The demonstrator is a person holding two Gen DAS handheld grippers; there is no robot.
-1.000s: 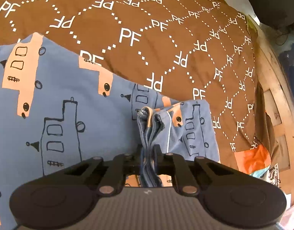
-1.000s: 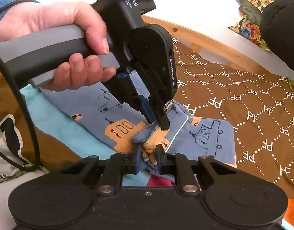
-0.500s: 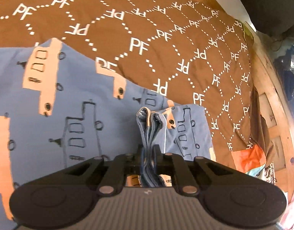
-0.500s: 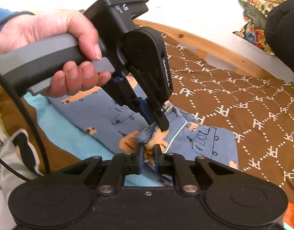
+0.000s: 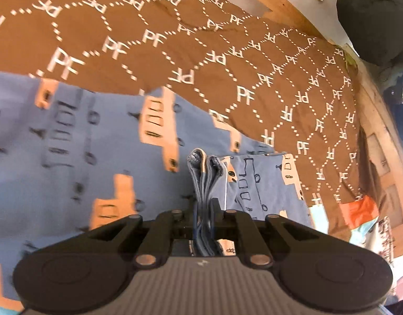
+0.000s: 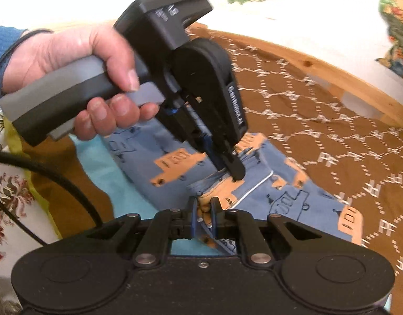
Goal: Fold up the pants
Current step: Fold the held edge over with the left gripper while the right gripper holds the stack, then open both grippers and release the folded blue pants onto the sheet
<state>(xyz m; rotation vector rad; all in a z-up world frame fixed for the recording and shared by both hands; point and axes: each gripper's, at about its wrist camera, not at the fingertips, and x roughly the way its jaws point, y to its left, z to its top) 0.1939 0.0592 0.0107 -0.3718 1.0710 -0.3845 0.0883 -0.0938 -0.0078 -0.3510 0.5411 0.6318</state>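
Left fingers: your left gripper (image 5: 203, 219) is clamped on a bunched, many-layered edge of the pants (image 5: 78, 162); the layers stand up between the pads at lower centre of the left wrist view.

Right fingers: your right gripper (image 6: 202, 216) pinches a gathered bit of the same cloth, orange print showing between the pads; the figure has settled, so the grip reads as tight.

Left gripper seen from the right: it (image 6: 231, 169) comes down from the upper left of the right wrist view, tips buried in the fold just above your right tips. The two grips sit close together, on neighbouring points of one edge.

Your hand: the left hand (image 6: 78, 78) wraps the grey handle at the left of the frame, with a blue sleeve (image 6: 3, 39) at the far left edge.

Pants, place: blue, printed with orange and outlined trucks, they lie on the brown bedspread (image 5: 175, 39) with its "PF" lattice. In the left wrist view they fill the left and centre.

Pants, long axis: in the left wrist view the broad part runs from the lower left toward the centre; a folded-over panel lies to the right of your fingers. Which end is the waist, you cannot tell.

Around: a wooden bed frame (image 6: 319, 63) curves behind the spread, and a dark rounded cushion (image 5: 372, 18) sits at upper right.
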